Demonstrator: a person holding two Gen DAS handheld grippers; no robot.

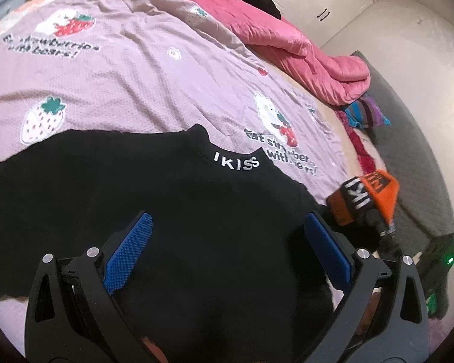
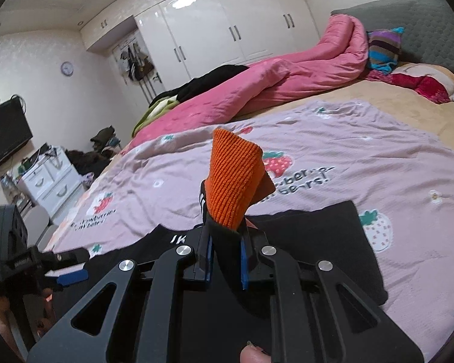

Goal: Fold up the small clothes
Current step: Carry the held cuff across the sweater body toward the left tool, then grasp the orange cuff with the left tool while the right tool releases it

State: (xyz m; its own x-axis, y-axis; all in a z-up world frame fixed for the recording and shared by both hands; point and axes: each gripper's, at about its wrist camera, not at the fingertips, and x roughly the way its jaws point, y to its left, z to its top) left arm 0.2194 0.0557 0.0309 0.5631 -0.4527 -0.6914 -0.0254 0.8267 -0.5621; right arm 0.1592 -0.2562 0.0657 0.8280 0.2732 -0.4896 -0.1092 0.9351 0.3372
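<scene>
While the black top [image 1: 172, 199] lies flat on the strawberry-print sheet [image 1: 130, 69] at the near edge of the bed, the right tool [image 2: 225, 257] is clamped on its orange-cuffed sleeve [image 2: 233, 178], lifted at the right; the left tool [image 1: 227, 242] stands apart over the top.

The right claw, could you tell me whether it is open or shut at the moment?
Shut on the orange cuff: in the right wrist view the right claw has its blue pads pressed against the black sleeve fabric, with the cuff sticking up above them.
</scene>
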